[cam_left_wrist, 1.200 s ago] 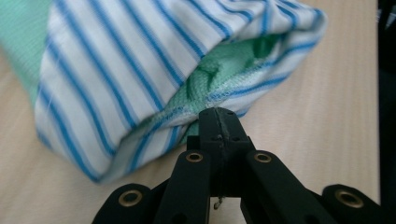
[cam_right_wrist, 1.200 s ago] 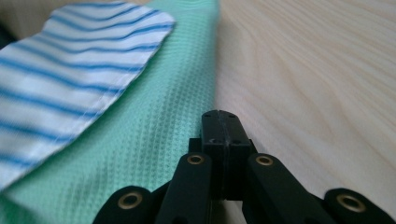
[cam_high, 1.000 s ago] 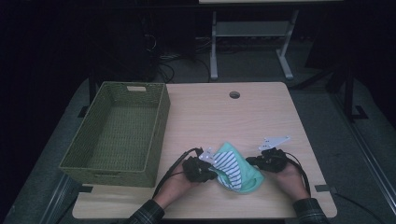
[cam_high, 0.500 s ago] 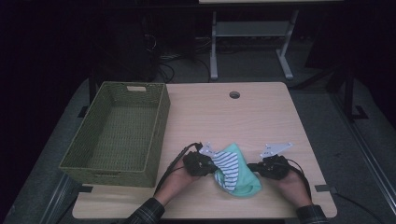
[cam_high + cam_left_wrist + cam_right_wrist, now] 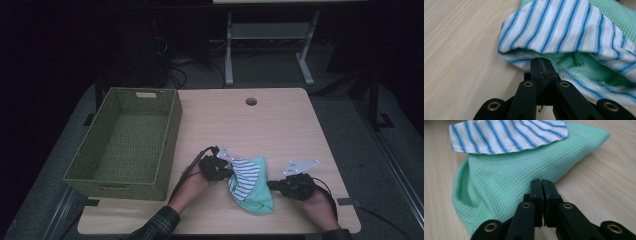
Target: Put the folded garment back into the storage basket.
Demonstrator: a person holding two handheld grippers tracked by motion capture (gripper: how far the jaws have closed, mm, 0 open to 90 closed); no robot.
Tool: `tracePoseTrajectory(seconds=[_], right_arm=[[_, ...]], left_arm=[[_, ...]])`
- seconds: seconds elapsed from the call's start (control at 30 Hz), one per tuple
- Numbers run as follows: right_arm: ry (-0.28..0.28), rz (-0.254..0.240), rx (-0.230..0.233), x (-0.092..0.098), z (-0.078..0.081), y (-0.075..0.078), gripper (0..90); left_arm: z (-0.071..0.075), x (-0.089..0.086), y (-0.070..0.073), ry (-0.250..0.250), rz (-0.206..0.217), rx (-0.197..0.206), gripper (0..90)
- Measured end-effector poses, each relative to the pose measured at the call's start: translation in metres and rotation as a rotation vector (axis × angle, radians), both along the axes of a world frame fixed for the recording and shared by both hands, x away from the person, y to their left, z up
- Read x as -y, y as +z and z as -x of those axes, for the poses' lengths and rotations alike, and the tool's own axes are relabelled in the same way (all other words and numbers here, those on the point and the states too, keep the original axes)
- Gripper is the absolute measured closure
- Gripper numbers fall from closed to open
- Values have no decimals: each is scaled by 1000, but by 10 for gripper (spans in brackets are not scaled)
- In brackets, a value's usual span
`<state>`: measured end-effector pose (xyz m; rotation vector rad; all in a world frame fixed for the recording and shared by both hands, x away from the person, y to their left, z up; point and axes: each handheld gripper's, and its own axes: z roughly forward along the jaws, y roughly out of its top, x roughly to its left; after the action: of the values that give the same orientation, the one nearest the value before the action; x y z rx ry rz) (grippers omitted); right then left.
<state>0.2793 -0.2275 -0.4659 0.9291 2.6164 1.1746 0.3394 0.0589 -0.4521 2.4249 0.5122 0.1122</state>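
High view: a green cloth point(image 5: 256, 197) with a blue-striped white side lies crumpled on the tabletop point(image 5: 270, 130), near its front edge and to the right of the woven basket point(image 5: 125, 145). The left gripper point(image 5: 220, 169) sits against the cloth's left edge, between basket and cloth, held by the left hand point(image 5: 192, 182). The right gripper point(image 5: 280, 186) sits just beside the cloth's right edge, on the side away from the basket, in the right hand point(image 5: 312, 200). A round hole point(image 5: 251, 101) in the tabletop lies well beyond the cloth, toward the far edge.

Left gripper view: the black fingers point(image 5: 540, 66) are pressed together, their tips tucked into the fold of the cloth point(image 5: 564, 32), where the striped layer arches over the green waffle weave. They look clamped on the cloth's lower edge, though the pinch itself is partly hidden by the overhanging layer.

Right gripper view: the fingers point(image 5: 541, 188) are closed against each other, tips at the edge of the green cloth point(image 5: 519, 170). No fabric shows between them. The striped layer lies on top of the far part of the cloth.
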Motion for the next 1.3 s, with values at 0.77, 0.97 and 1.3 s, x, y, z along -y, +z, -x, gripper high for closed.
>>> tracePoseTrajectory(seconds=[0.77,0.97,1.3], right_arm=[[-258,49,92,43,-6,-15,261],[-258,48,90,44,-7,-16,224],[-260,48,85,44,-7,-16,206]], left_arm=[[4,-10,35,-142,39,-18,446],[3,-2,37,-193,-1,-32,420],[5,12,28,-258,-63,-52,380]])
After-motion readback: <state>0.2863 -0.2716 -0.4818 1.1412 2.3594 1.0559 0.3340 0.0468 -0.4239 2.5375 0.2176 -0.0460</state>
